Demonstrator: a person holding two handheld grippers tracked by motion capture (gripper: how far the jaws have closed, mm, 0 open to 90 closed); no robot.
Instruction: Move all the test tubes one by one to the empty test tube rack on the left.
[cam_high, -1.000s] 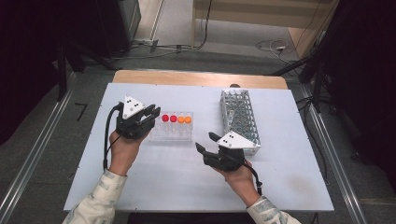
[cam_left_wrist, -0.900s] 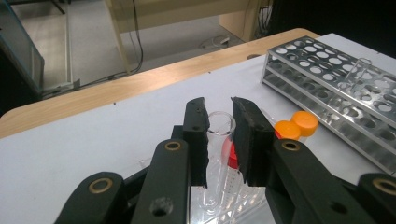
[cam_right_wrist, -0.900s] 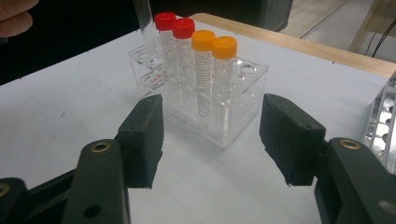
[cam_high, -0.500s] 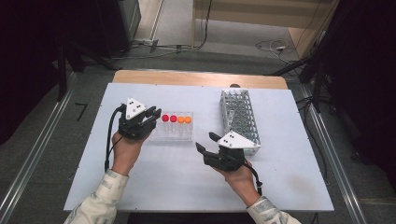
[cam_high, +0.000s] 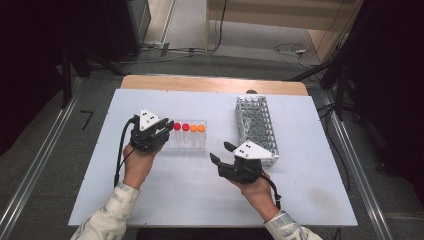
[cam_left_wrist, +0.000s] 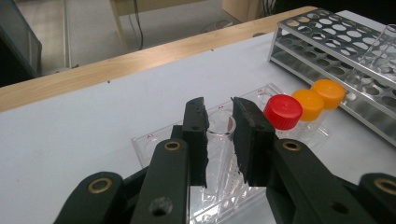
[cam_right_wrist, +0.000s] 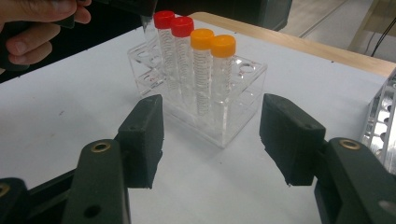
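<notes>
**Left claw clamped on an open tube standing upright in the clear rack**

The left gripper (cam_left_wrist: 219, 140) has its jaws drawn narrow, one pad on each side of an uncapped clear tube (cam_left_wrist: 219, 128). In the left gripper view the tube's open rim sits between the pads, and the pads look pressed against its wall, so I read this as a grip. The tube stands upright in the end slot of the clear rack (cam_left_wrist: 154, 142), its long axis vertical, and the jaws meet it from the side near its top. Whatever comes next turns on that axis: the tube can only leave or settle in its slot straight up or straight down, since any sideways pull would bind it against the rack.

Just beside the held tube, along the same row, stand a red-capped tube (cam_left_wrist: 282, 112) and two orange-capped ones (cam_left_wrist: 309, 105). The right gripper view shows four capped tubes in that row, two red and two orange. In the high view the left gripper (cam_high: 150, 132) is at the left end of the rack (cam_high: 192, 145), clearly the nearer hand.

The right gripper (cam_high: 222, 152) is well apart from the rack, low over the table (cam_high: 175, 200), with its jaws standing wide and nothing between them; it points toward the rack. The metal rack (cam_high: 257, 127) stands to the right, near that hand.
</notes>
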